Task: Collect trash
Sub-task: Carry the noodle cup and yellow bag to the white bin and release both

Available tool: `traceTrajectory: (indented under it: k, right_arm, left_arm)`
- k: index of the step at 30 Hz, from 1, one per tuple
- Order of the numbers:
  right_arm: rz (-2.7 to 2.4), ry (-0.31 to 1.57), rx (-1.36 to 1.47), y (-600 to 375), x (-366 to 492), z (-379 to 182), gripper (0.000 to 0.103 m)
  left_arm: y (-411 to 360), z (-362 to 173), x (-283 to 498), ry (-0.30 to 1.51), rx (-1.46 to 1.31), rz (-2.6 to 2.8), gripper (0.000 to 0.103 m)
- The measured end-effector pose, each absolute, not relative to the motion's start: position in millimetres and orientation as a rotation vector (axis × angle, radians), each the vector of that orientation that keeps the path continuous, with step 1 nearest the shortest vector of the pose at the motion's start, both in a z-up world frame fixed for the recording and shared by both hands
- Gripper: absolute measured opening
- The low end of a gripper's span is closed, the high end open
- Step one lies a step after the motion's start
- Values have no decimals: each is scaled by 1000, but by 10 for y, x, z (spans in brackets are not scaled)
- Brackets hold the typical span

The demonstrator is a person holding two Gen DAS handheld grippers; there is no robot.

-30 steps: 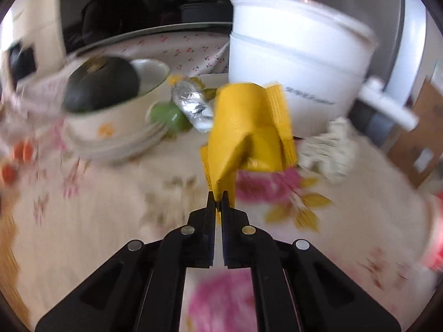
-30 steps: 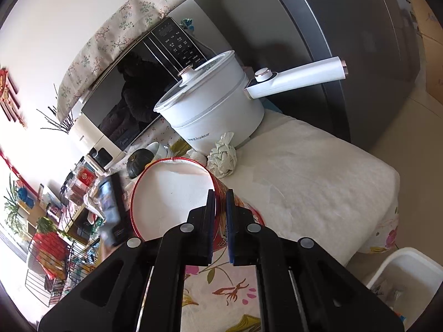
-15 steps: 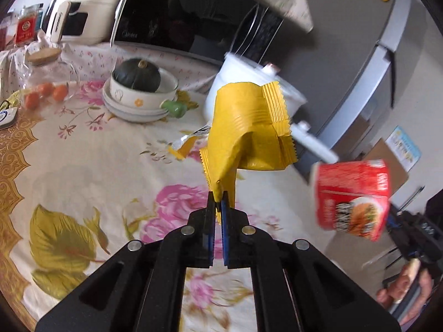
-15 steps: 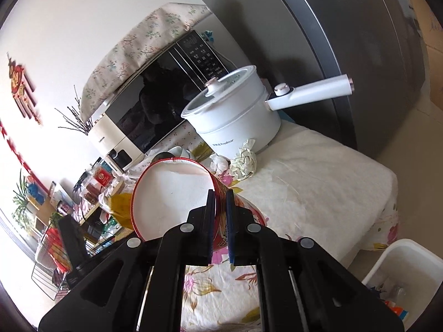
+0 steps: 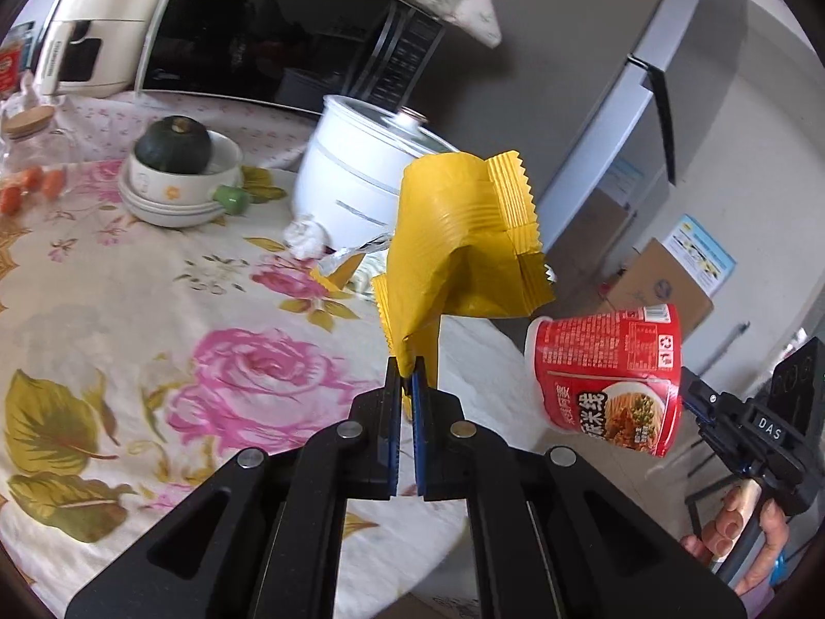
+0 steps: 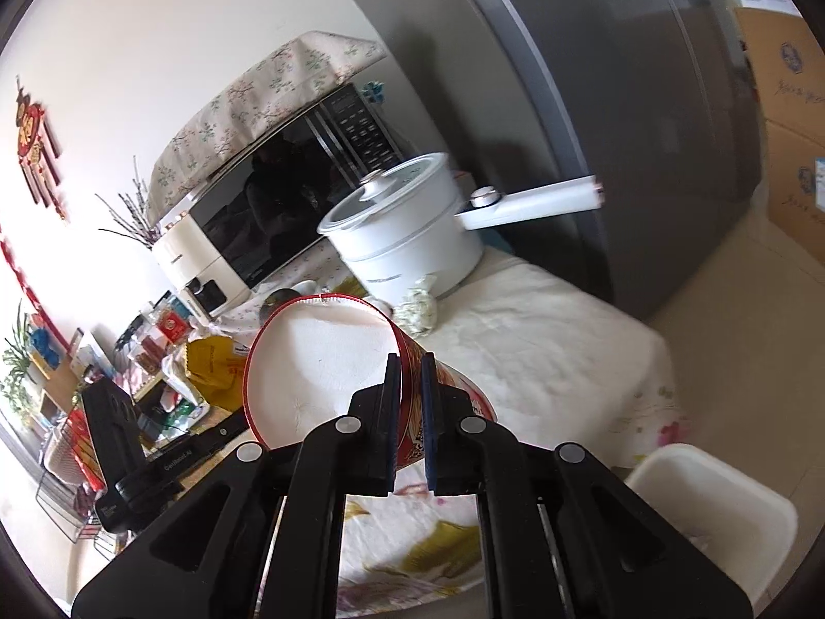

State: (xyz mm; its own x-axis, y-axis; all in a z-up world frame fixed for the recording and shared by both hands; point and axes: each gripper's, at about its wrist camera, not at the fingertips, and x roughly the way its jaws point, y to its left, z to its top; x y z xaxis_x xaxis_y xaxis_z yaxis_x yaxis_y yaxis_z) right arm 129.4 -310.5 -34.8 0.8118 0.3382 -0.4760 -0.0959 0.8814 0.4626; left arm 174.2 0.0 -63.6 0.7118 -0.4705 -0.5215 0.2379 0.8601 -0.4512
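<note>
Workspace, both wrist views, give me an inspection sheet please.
Surface: floral tablecloth on the table.
Job's things: yellow wrapper and red noodle cup, both held in the air; crumpled tissue beside the white pot; white bin on the floor.
Clutter: squash in bowl, microwave.
Grippers: left gripper pinches the wrapper; right gripper clamps the cup's rim.
Cables: nothing seen.
Surroundings: fridge, cardboard box.

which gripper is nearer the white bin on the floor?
Right. The right gripper, holding the red cup, hangs beside the table edge above the bin; the left gripper, with the yellow wrapper, is over the table.
</note>
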Motion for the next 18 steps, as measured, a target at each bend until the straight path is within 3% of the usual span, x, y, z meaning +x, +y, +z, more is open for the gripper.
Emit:
traceTrajectory:
  k: [18]
  right_arm:
    - [50, 645, 346, -3813, 455, -518, 6]
  left_arm:
    - [-909, -670, 1484, 717, -280, -612, 4]
